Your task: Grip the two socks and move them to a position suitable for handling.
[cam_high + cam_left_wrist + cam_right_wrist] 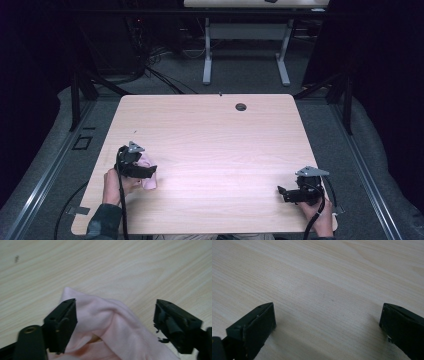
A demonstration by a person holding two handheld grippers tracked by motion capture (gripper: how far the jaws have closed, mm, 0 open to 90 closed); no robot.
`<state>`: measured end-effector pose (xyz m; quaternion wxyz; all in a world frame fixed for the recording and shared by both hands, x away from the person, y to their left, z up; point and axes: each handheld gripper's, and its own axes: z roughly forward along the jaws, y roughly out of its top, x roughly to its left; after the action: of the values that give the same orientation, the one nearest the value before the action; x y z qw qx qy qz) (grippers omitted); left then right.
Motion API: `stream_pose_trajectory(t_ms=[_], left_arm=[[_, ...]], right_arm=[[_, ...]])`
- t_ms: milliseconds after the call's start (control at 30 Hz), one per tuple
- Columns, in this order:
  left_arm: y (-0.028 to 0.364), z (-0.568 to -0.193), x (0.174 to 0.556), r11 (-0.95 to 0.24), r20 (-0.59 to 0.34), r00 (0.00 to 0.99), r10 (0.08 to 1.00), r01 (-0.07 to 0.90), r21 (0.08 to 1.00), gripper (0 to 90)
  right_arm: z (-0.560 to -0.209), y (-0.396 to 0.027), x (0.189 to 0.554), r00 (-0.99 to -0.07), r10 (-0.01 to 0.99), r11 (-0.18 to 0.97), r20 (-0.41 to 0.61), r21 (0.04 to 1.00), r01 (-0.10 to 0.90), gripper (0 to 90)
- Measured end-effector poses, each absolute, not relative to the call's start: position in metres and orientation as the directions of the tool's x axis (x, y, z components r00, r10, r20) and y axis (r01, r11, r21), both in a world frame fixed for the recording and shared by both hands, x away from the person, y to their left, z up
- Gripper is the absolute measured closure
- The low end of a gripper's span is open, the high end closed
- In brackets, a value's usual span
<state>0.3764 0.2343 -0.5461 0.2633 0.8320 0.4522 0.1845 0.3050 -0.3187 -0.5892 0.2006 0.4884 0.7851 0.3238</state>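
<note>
Reaching over the pink cloth (112, 325) bunched at the desk's (210, 145) near-left, the left gripper (145, 171) has fingers apart, probably not pinching yet; right gripper (286, 192) waits wide open.

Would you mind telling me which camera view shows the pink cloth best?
The left gripper view: the pink cloth lies close up between the left gripper's jaws, its folds plain. The high view shows the cloth as a small pink patch partly behind that gripper. The right gripper view faces bare table.
</note>
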Motion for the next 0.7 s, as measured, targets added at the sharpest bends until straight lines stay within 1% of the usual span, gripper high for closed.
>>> stream_pose_trajectory(t_ms=[33,133,167,200,233,267,300,467,500,533,567,600,667,700], left_arm=[[0.232,-0.548,0.378,-0.469,0.086,0.522,0.849,0.668,0.578,26.7],[0.23,-0.551,0.38,-0.478,0.086,0.524,0.847,0.681,0.555,35.8],[0.229,-0.552,0.381,-0.483,0.095,0.519,0.849,0.691,0.539,35.8],[0.229,-0.554,0.382,-0.482,0.091,0.517,0.851,0.7,0.527,39.0],[0.229,-0.557,0.383,-0.481,0.091,0.511,0.855,0.714,0.508,45.5],[0.229,-0.557,0.383,-0.481,0.091,0.511,0.855,0.714,0.508,48.9],[0.229,-0.559,0.383,-0.466,0.069,0.508,0.859,0.718,0.518,52.7],[0.226,-0.56,0.382,-0.449,0.058,0.498,0.865,0.718,0.532,73.2],[0.224,-0.56,0.382,-0.456,0.068,0.5,0.863,0.713,0.532,73.2],[0.222,-0.56,0.381,-0.457,0.078,0.496,0.865,0.713,0.532,76.5],[0.221,-0.559,0.381,-0.461,0.092,0.493,0.865,0.708,0.536,76.5],[0.221,-0.557,0.379,-0.452,0.082,0.493,0.866,0.704,0.547,77.0],[0.219,-0.55,0.375,-0.433,0.073,0.487,0.87,0.685,0.587,77.6],[0.216,-0.537,0.37,-0.418,0.064,0.492,0.868,0.656,0.629,77.7]], right_arm=[[-0.589,-0.319,0.305,-0.443,0.897,0.314,0.001,0.704,0.637,0.0],[-0.589,-0.319,0.305,-0.443,0.897,0.314,0.001,0.704,0.637,0.0],[-0.589,-0.319,0.305,-0.443,0.897,0.315,0.0,0.703,0.637,0.0],[-0.589,-0.319,0.305,-0.441,0.897,0.313,0.0,0.703,0.638,0.0],[-0.589,-0.319,0.305,-0.438,0.899,0.311,0.0,0.704,0.639,0.0],[-0.589,-0.319,0.305,-0.438,0.899,0.311,0.0,0.704,0.639,0.0],[-0.589,-0.319,0.305,-0.437,0.9,0.311,-0.001,0.702,0.64,0.0],[-0.589,-0.319,0.305,-0.43,0.903,0.303,0.003,0.705,0.642,0.0],[-0.589,-0.319,0.305,-0.429,0.903,0.302,0.004,0.704,0.642,0.0],[-0.589,-0.319,0.305,-0.429,0.903,0.303,0.003,0.704,0.642,0.0],[-0.589,-0.319,0.305,-0.429,0.903,0.303,0.003,0.704,0.642,0.0],[-0.589,-0.319,0.305,-0.43,0.903,0.304,0.003,0.704,0.642,0.0],[-0.589,-0.319,0.305,-0.429,0.903,0.303,0.003,0.705,0.642,0.0],[-0.589,-0.319,0.305,-0.429,0.903,0.303,0.003,0.705,0.641,0.0]])
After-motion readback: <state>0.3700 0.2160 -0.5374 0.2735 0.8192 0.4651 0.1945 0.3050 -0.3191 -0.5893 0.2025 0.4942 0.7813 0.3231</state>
